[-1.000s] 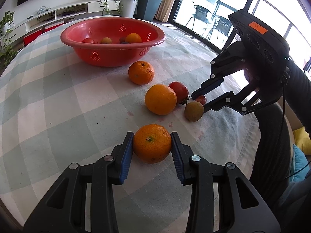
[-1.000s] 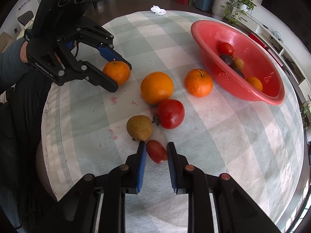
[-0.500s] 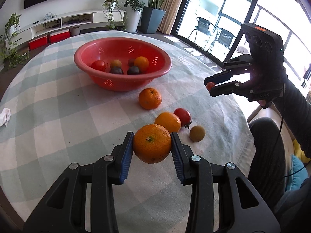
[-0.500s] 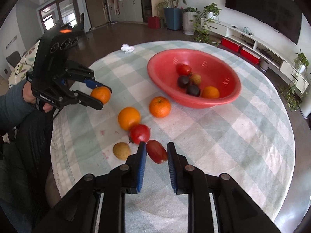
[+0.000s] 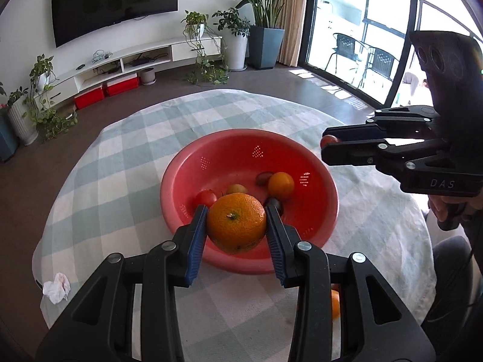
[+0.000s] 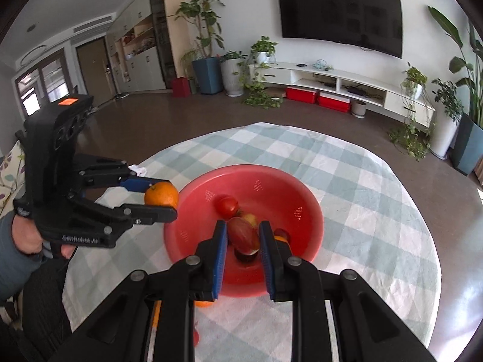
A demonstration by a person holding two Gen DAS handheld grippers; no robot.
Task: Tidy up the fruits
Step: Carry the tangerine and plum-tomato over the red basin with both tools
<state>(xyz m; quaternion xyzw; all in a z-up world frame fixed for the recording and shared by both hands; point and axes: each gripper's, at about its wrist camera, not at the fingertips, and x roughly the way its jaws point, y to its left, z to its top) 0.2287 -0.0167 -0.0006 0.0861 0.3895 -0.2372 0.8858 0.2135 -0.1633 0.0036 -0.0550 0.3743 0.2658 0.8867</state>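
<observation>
My left gripper is shut on an orange and holds it in the air over the near side of the red bowl. My right gripper is shut on a small red oblong fruit and holds it above the same bowl. In the left wrist view the right gripper hangs over the bowl's right rim. In the right wrist view the left gripper with its orange sits at the bowl's left rim. The bowl holds a tomato, an orange and other small fruits.
The bowl stands on a round table with a green-and-white checked cloth. A crumpled white tissue lies at the table's left edge. Part of another orange shows on the cloth behind my left gripper's right finger. Floor, plants and a TV shelf lie beyond.
Both grippers have risen with their fruit and moved forward from the near table edge to over the red bowl. The loose fruits on the cloth have dropped out of sight below.
</observation>
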